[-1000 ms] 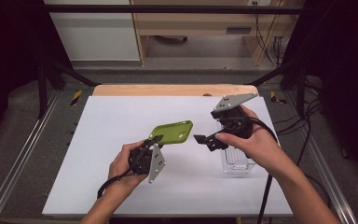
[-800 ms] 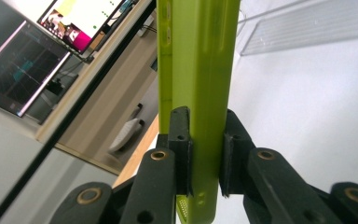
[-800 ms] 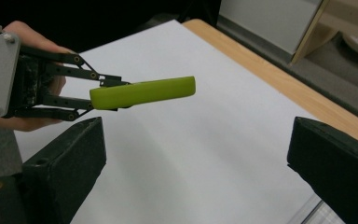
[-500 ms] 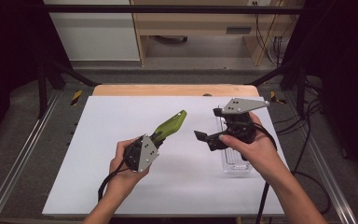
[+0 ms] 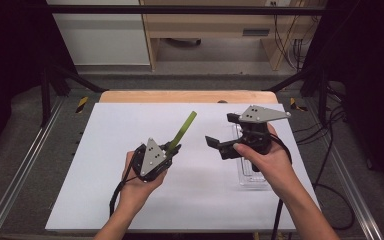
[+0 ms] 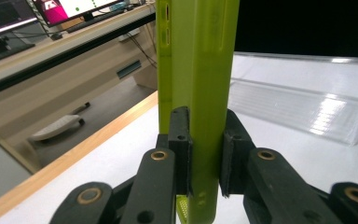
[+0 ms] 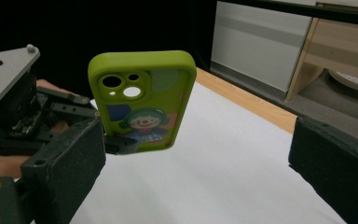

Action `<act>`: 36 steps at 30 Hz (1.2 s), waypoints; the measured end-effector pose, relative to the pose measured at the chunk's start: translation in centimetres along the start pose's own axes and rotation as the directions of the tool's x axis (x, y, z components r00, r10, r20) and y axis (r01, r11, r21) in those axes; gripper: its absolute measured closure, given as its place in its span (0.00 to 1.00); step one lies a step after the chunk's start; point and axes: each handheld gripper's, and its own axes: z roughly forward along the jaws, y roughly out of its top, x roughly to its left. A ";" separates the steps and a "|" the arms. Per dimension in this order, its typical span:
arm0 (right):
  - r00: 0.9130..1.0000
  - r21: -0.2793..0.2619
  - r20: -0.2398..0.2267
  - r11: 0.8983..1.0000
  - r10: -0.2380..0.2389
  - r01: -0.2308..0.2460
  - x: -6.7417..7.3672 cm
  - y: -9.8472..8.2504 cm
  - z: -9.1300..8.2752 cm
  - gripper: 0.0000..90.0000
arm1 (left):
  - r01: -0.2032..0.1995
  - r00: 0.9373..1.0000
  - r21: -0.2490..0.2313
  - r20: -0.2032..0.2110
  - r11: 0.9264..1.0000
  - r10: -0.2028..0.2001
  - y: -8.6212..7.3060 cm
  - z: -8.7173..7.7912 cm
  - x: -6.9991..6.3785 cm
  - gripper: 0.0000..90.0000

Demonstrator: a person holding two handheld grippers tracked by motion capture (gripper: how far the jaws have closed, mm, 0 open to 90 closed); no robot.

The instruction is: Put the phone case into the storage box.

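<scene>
From the high view, my left gripper [image 5: 174, 148] pinches the lower end of a green phone case [image 5: 181, 132], which stands on edge and slants up and away from my left hand [image 5: 140, 182] above the white counter [image 5: 105, 200]. My right gripper [image 5: 219, 131] hangs well apart to the right of the case, pointing left toward it, its jaws spread and nothing between them; they have just been opening further. Under my right hand [image 5: 267, 160] a clear tray [image 5: 252, 177] lies on the counter near its right edge. In the left gripper view, the case [image 6: 198, 70] rises upright between my two black pads, which press on its front and back faces near its bottom end, and I see it edge-on with its side slots toward the top. The clear tray [image 6: 307, 109] lies on the counter beyond it to the right. In the right gripper view, the case [image 7: 142, 100] faces me with its back: two camera cutouts at the top left and a clown picture below them. My left gripper [image 7: 116, 142] holds it from below at the left, and my own wide-apart jaws frame it without touching it.
</scene>
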 end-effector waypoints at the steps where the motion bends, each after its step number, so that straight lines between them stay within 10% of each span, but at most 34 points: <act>1: 1.000 -0.008 0.003 1.000 0.005 -0.005 0.0 0.0 0.0 0.05 | 0.016 1.000 -0.005 0.006 1.000 -0.016 0.0 0.0 0.0 0.86; 11: 1.000 -0.062 0.006 0.998 0.023 -0.023 0.3 0.1 0.7 0.04 | 0.234 0.969 -0.049 0.087 0.971 -0.230 0.0 0.5 0.3 0.86; 36: 0.999 -0.138 -0.020 0.989 0.049 -0.051 2.5 -1.0 4.0 0.03 | 0.255 0.961 -0.037 0.122 0.966 -0.249 0.0 0.9 -1.1 0.86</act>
